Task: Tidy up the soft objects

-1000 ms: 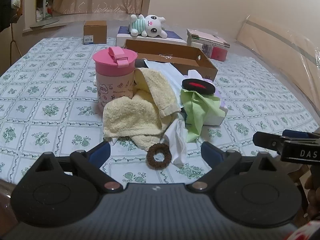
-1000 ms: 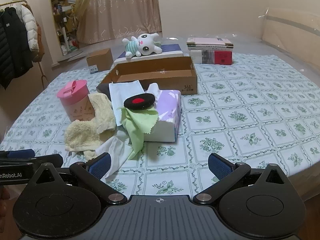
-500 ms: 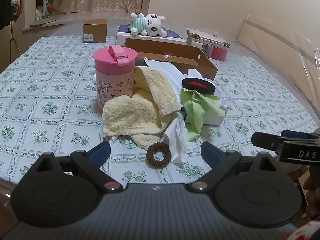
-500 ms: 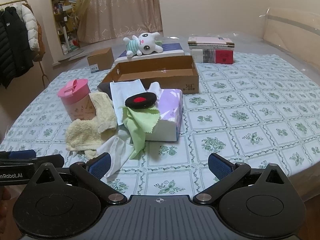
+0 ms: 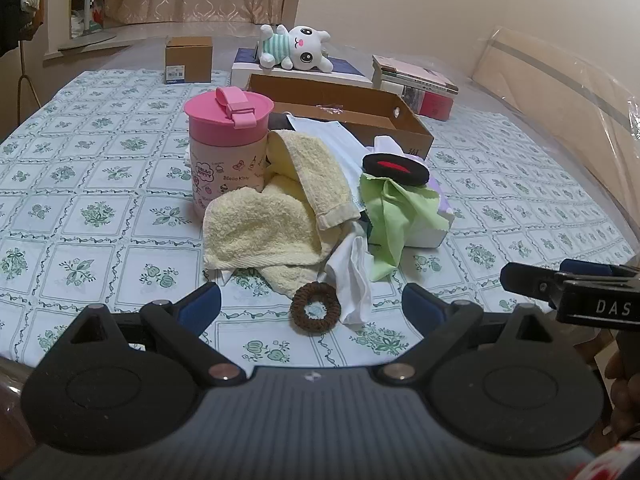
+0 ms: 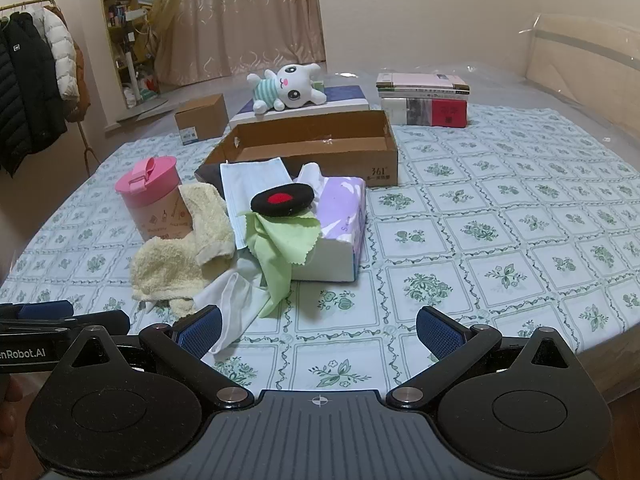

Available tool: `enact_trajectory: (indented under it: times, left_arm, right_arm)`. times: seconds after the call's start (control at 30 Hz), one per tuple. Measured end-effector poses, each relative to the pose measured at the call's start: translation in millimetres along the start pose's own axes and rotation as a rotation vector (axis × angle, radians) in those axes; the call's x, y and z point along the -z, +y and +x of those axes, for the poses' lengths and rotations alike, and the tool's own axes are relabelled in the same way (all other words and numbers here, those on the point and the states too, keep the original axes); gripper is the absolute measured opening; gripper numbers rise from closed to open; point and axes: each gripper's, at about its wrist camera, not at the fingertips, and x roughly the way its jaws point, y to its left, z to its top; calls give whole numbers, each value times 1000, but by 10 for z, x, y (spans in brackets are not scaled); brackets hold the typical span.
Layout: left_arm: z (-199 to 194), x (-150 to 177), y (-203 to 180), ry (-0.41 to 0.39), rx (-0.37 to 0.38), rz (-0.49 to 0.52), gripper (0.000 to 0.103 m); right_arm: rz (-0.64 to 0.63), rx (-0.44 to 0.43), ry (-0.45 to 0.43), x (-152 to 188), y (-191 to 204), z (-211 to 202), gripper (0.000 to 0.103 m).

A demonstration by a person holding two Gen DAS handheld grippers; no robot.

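Terry towel (image 5: 264,232) looks limp and light; pinch its 6 o'clock edge. Left tool (image 5: 310,306) and right tool (image 6: 318,330) both gape wide, empty.

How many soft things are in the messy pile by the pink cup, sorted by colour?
Yellow: 1, the fluffy yellow towel
Green: 1, the thin green cloth
White: 1, the crumpled white cloth
Brown: 1, the brown hair scrunchie
Black: 1, the round black pad with a red spot
Pale blue: 1, the pale blue face mask
Total: 6
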Motion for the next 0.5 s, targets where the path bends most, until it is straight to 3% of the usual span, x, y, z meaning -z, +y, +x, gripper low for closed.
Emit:
enact_trajectory:
  times: [0.5]
  left_arm:
    - [19,17,-11,6,3,1,96]
  right_arm:
    - [3,0,1,17,-5,6,102]
